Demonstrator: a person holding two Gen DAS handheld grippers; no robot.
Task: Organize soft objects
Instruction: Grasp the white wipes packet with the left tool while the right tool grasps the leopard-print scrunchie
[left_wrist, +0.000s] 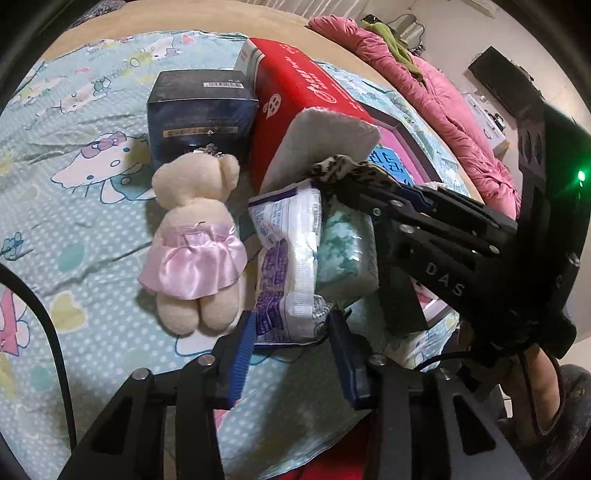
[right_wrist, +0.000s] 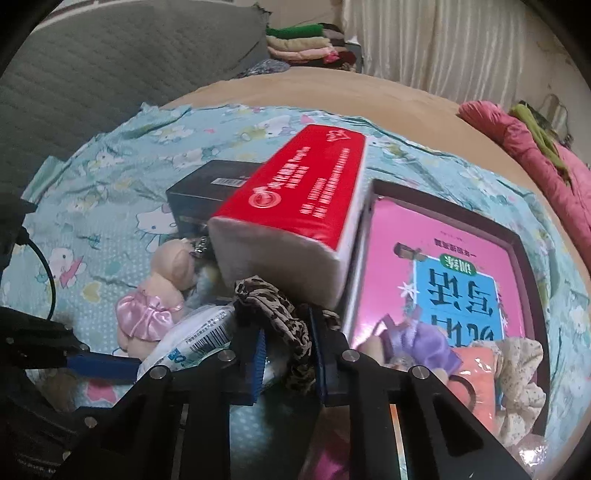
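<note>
Your right gripper has its blue pads pinched on the leopard-print scrunchie, jaws nearly shut, fabric bunched between them. From the left wrist view the same gripper reaches in from the right and holds the scrunchie above the pile.

Your left gripper sits narrowly open around the lower end of the white-and-purple wipes pack. Pads are right at its edges; can't tell if they press it.

A green-patterned tissue pack touches the wipes pack on its right. The cream teddy bear in a pink skirt lies face down just left of the wipes, on the blue Hello Kitty sheet.

The red tissue brick leans tilted across the dark blue box and the edge of the dark-rimmed tray.

The tray holds a pink book plus a purple scrunchie, an orange item and a floral scrunchie at its near end.

Pink quilt lies along the far edge of the bed.
</note>
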